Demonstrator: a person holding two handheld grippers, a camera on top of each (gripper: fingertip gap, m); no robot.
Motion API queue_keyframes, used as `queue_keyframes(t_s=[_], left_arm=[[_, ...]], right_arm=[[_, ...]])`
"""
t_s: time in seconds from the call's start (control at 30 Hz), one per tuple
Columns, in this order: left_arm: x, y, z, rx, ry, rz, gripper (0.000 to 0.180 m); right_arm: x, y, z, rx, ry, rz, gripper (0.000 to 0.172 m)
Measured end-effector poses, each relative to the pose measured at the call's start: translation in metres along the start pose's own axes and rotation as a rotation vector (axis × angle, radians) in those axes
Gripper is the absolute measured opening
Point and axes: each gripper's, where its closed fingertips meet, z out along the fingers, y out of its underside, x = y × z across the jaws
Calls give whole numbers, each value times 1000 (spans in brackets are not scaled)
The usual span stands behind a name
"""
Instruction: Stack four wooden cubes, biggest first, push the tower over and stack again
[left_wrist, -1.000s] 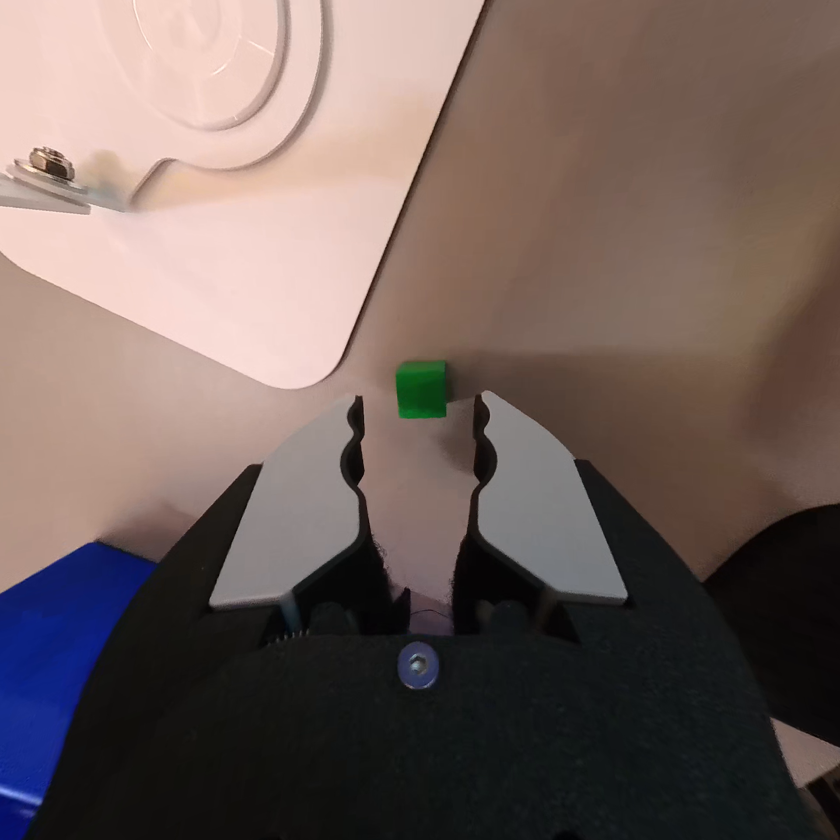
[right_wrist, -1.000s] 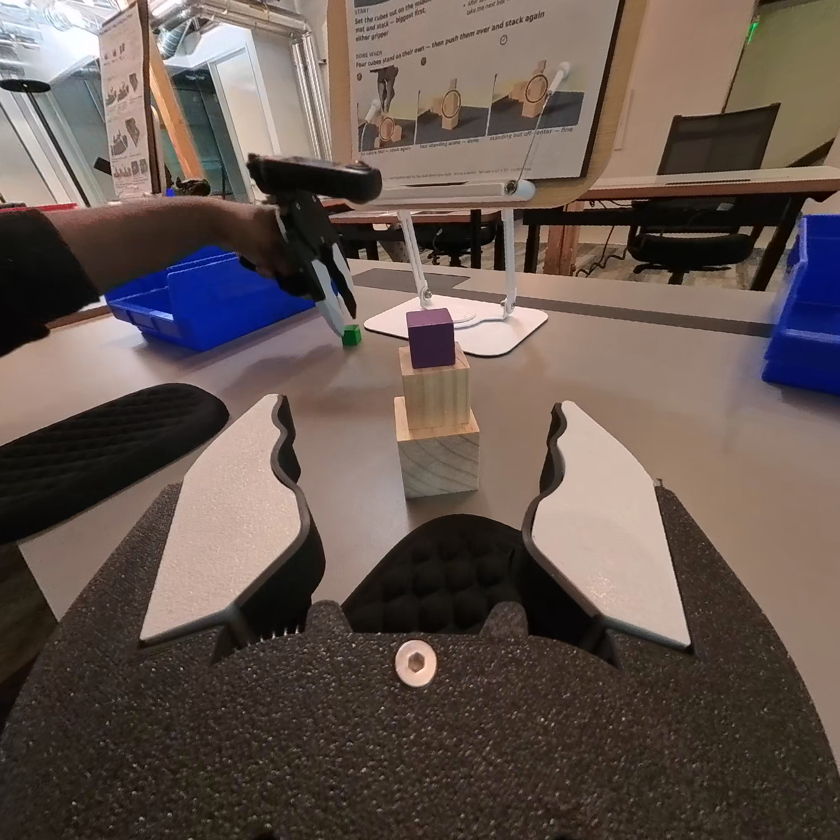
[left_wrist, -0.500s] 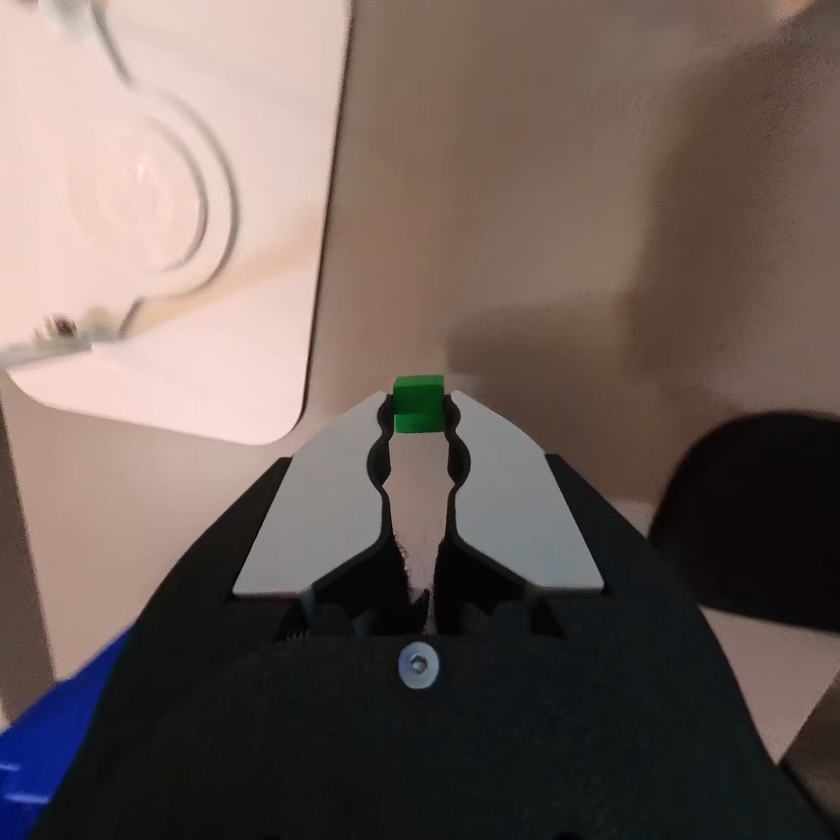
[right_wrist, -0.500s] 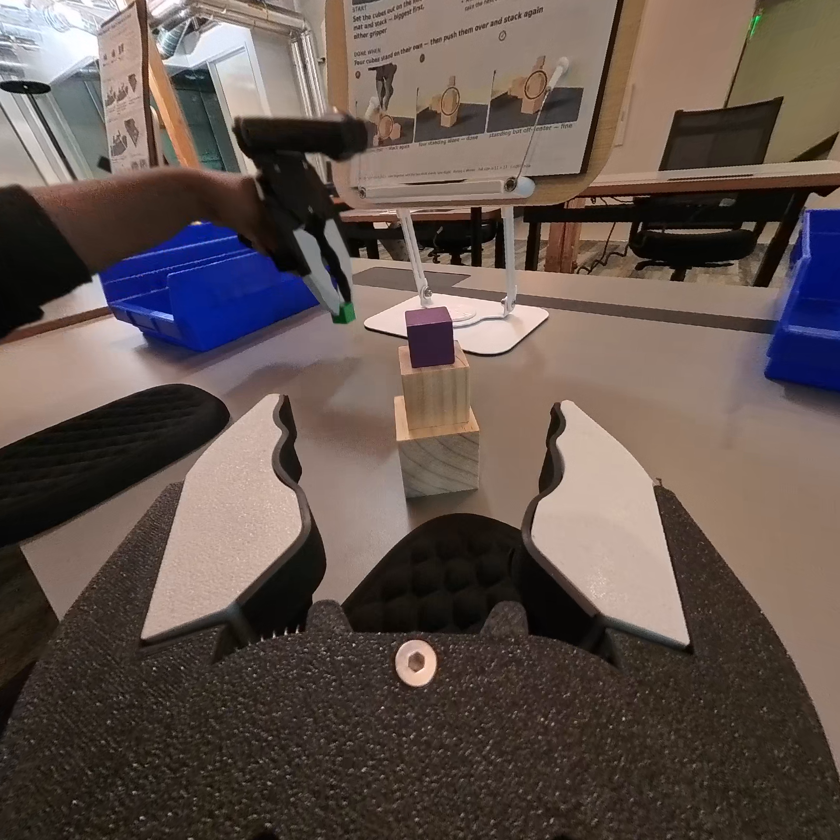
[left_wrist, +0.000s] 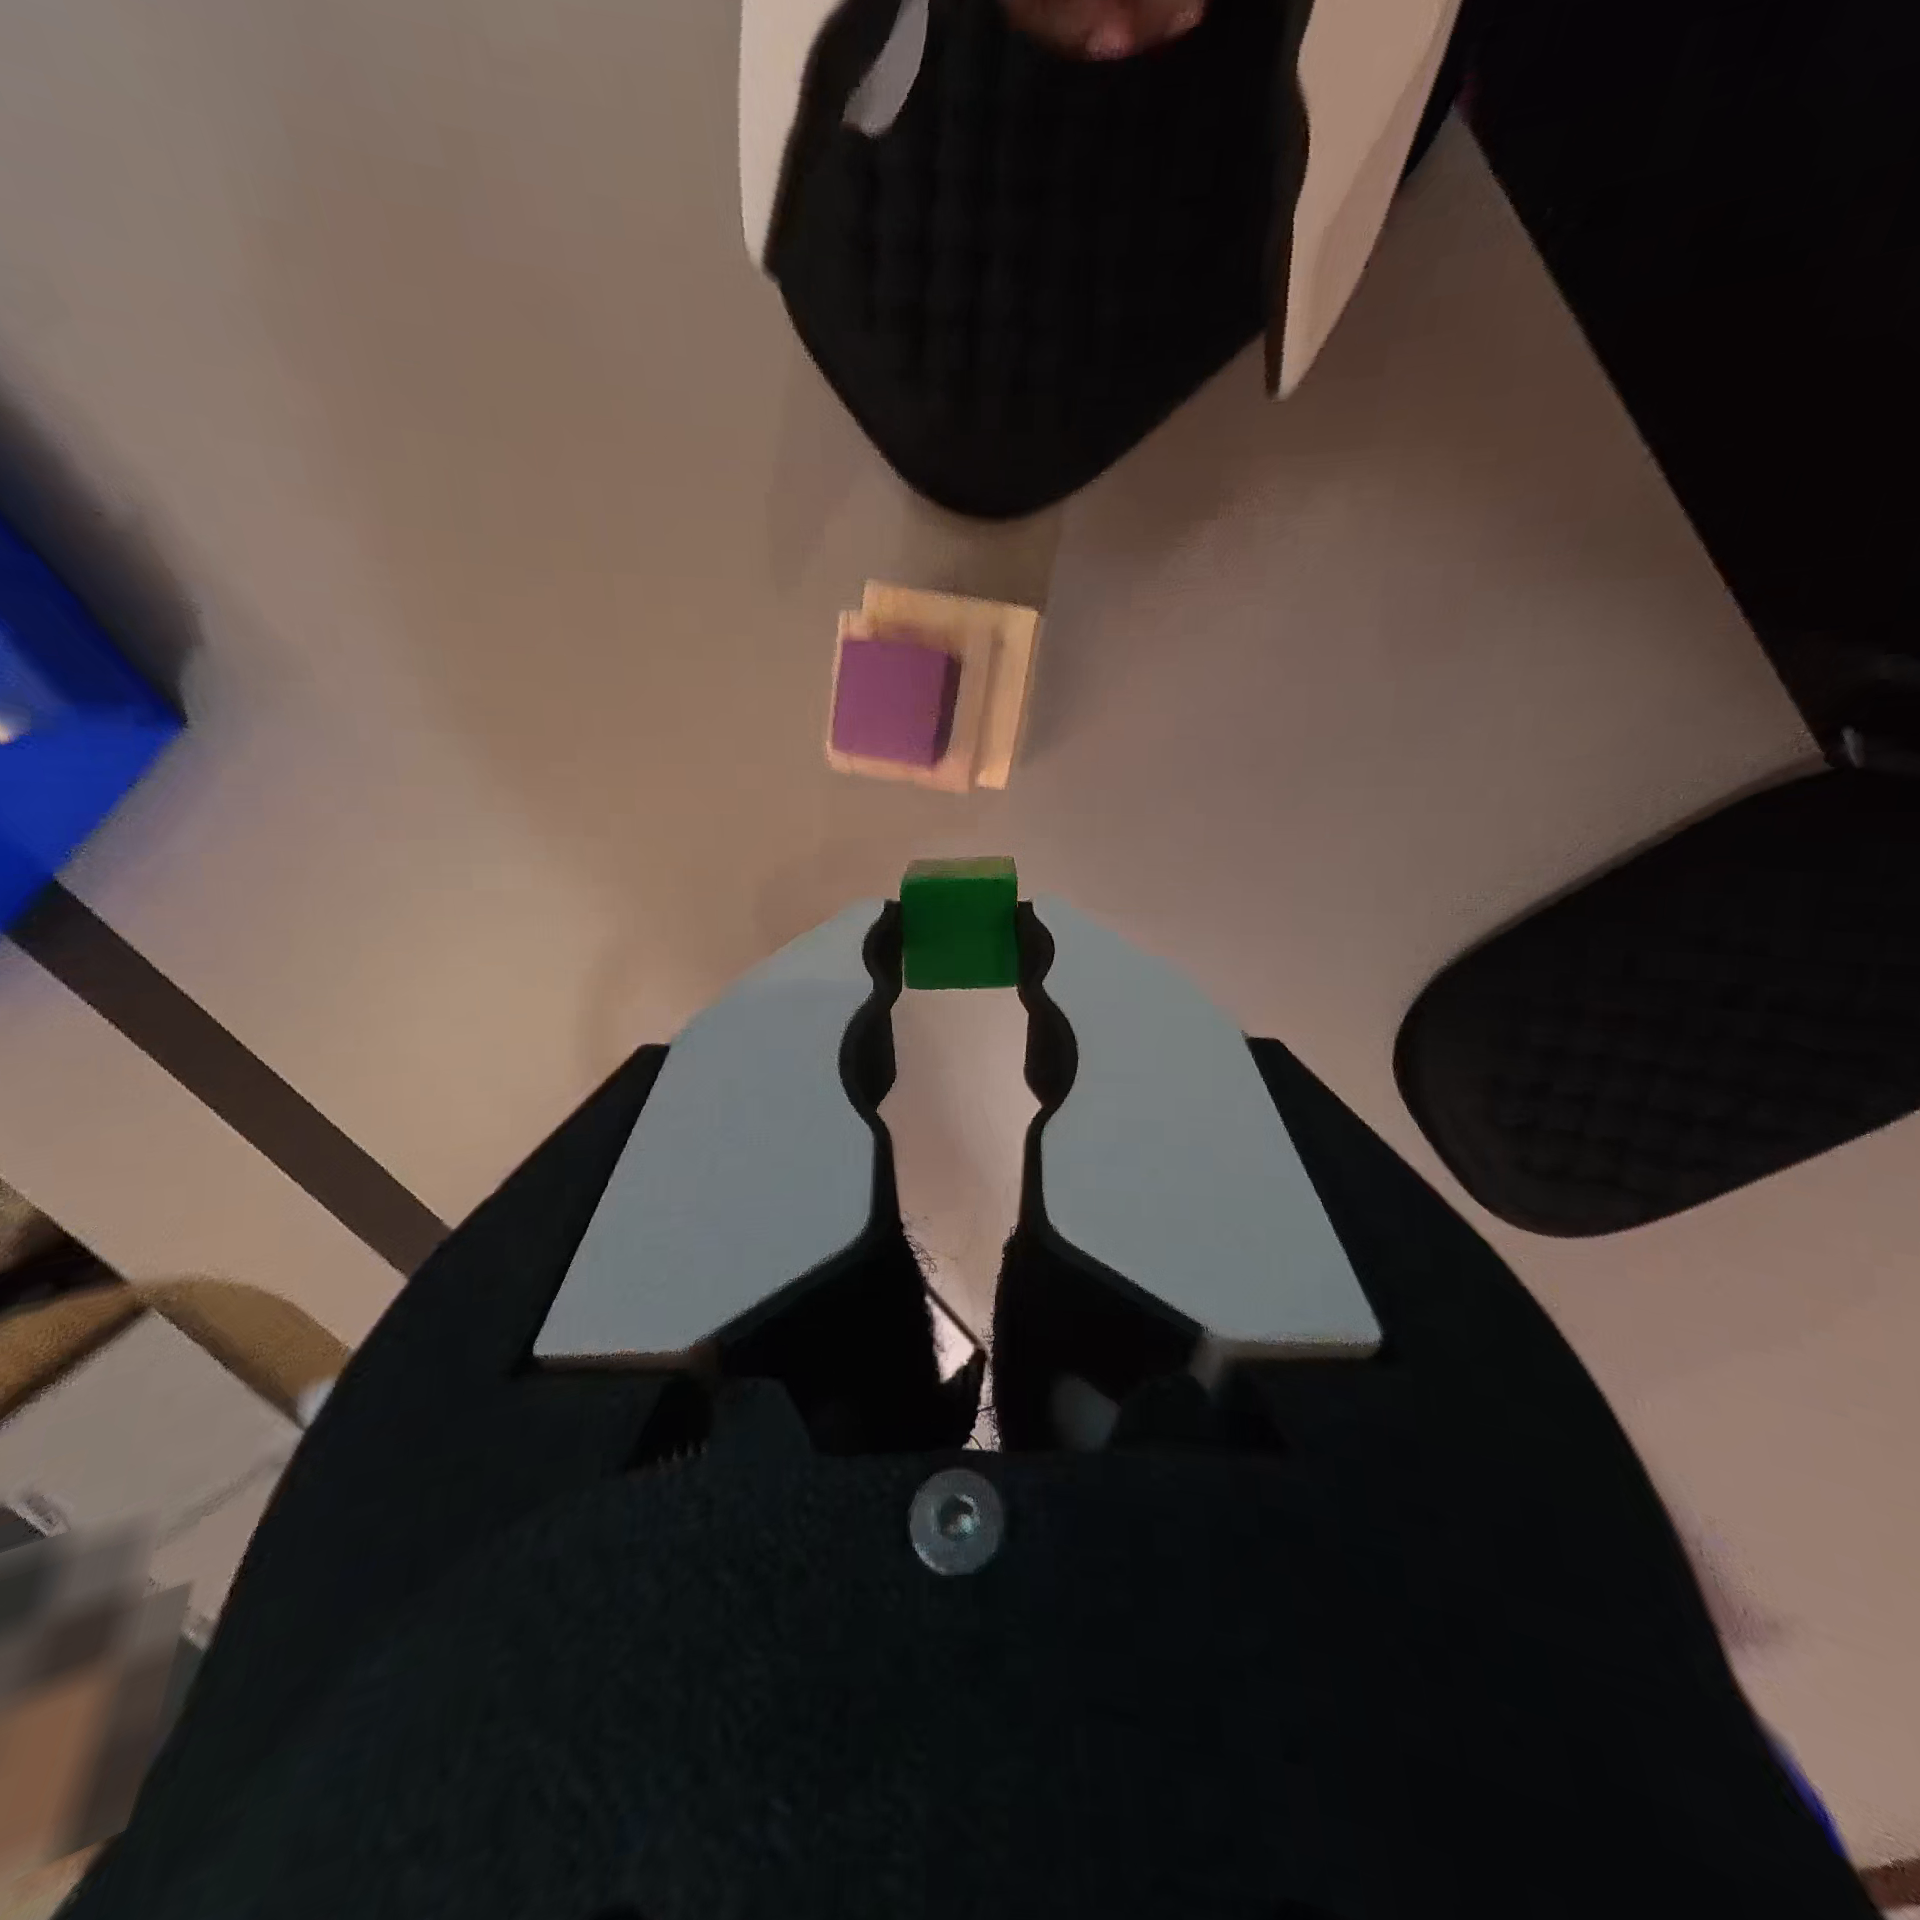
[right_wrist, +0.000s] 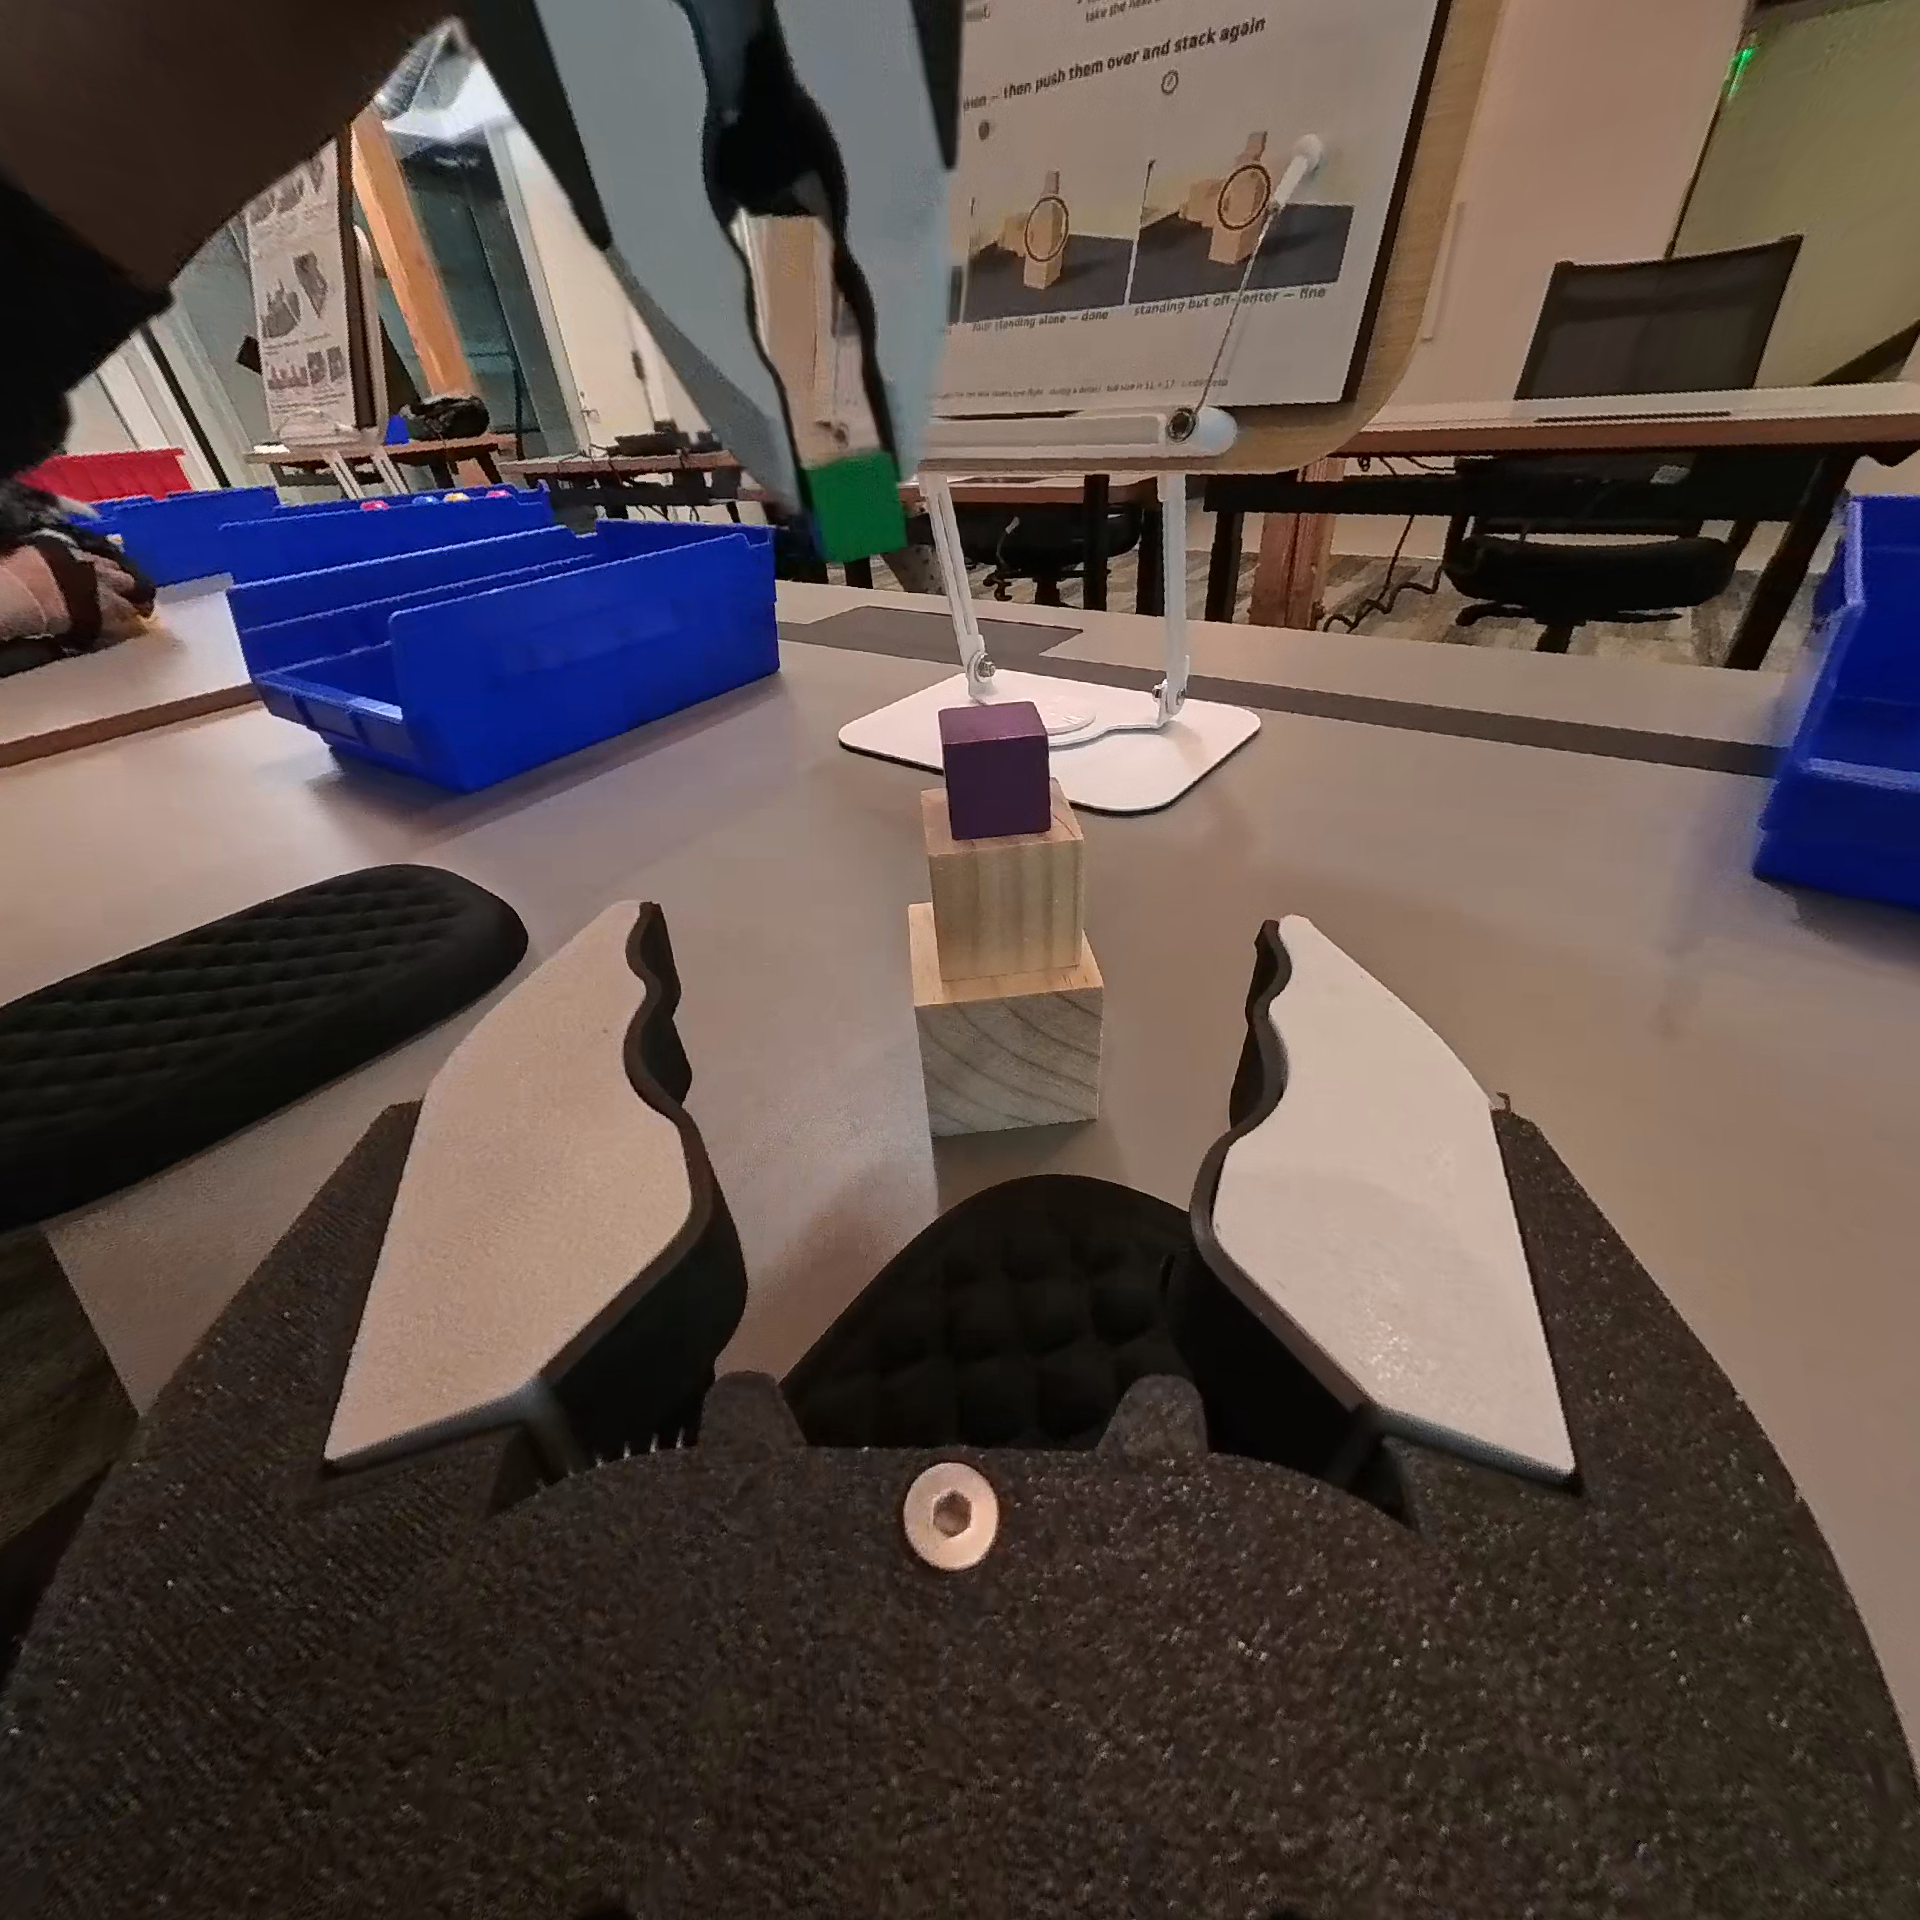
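My left gripper (left_wrist: 957, 925) is shut on a small green cube (left_wrist: 957, 932), both pads pressed on its sides, and holds it in the air above the table. Beyond it, seen from above, stands a stack: a purple cube (left_wrist: 891, 700) on two wooden cubes (left_wrist: 1003, 686). The right wrist view shows the same stack, the purple cube (right_wrist: 994, 770) on a smaller wooden cube (right_wrist: 1004, 904) on a larger one (right_wrist: 1008, 1060). The left gripper (right_wrist: 844, 497) with the green cube (right_wrist: 854, 507) hangs above and left of the stack. My right gripper (right_wrist: 961, 982) is open and empty, low, just before the stack.
A blue bin (right_wrist: 499, 649) stands at the left, another blue bin (right_wrist: 1849, 748) at the right. A white stand base (right_wrist: 1143, 743) holding a board lies behind the stack. A black padded rest (right_wrist: 208, 1008) lies at the left. The grey table (right_wrist: 1455, 883) bears them all. Tip to tip, the grippers are about 12 centimetres apart.
My left gripper closed on the green cube on the table, lifted it, and swung toward the stack. My right gripper stayed open and nearly still.
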Motion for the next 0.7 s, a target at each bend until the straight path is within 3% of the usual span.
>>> queue_keyframes(t_s=[0.2,0.7], left_arm=[[-10,-25,15,-56,47,97,20],[-17,-22,42,-65,96,104,20]], right_arm=[[1,-1,-1,6,2,11,103],[2,0,0,0,-6,28,103]])
